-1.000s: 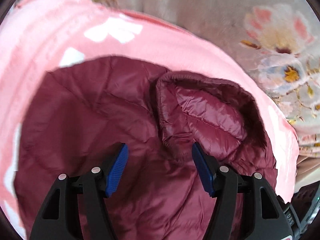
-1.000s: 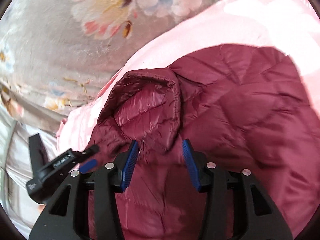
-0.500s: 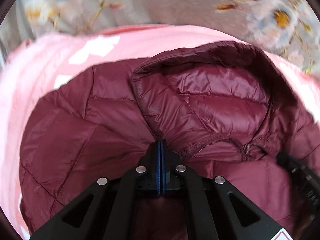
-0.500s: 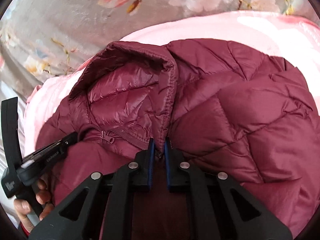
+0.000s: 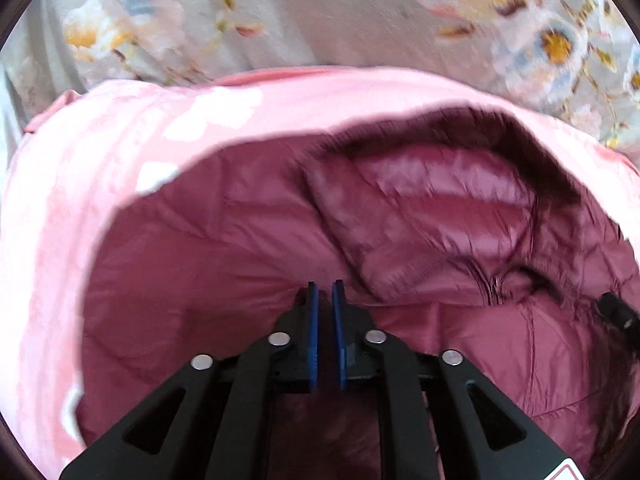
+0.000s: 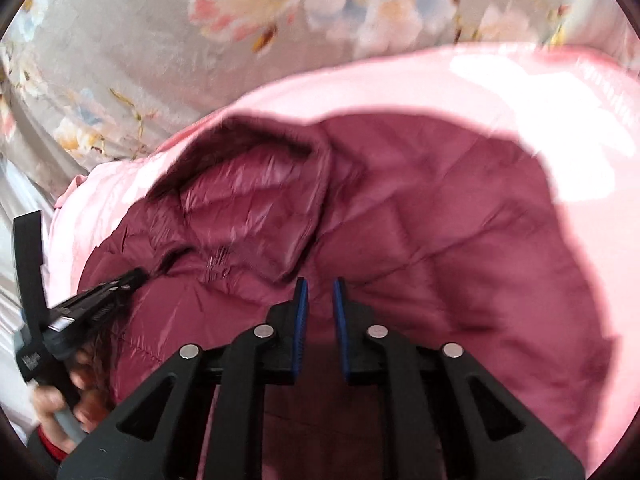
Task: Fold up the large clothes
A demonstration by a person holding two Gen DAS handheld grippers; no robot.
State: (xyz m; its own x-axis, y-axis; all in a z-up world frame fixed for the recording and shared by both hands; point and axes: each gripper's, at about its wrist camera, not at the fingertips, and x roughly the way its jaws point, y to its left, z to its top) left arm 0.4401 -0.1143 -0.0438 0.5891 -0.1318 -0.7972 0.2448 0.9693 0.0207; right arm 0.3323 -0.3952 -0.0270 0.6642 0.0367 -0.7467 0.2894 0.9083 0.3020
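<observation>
A maroon quilted puffer jacket (image 5: pixel 200 248) lies spread on a pink blanket (image 5: pixel 100 152), its stand-up collar (image 5: pixel 432 200) propped open above the zip. My left gripper (image 5: pixel 324 292) hovers over the jacket just left of the collar. Its jaws are opening to a narrow gap, and no fold is pinched between the blue pads. In the right wrist view the jacket (image 6: pixel 460 220) fills the middle, with the collar (image 6: pixel 248 200) at left. My right gripper (image 6: pixel 320 288) sits just right of the collar, its jaws likewise opening with nothing clamped. Both views are blurred.
A grey floral bedsheet (image 5: pixel 320 12) lies beyond the pink blanket (image 6: pixel 520 80). A person's hand (image 6: pixel 52 400) holds the other gripper's handle at the lower left of the right wrist view. The right tool's tip (image 5: pixel 616 312) shows at the left wrist view's right edge.
Both grippers closed from wide open at the collar's base, then parted slightly. Both views have shifted and rolled, and the collar now sits further from each gripper's tips.
</observation>
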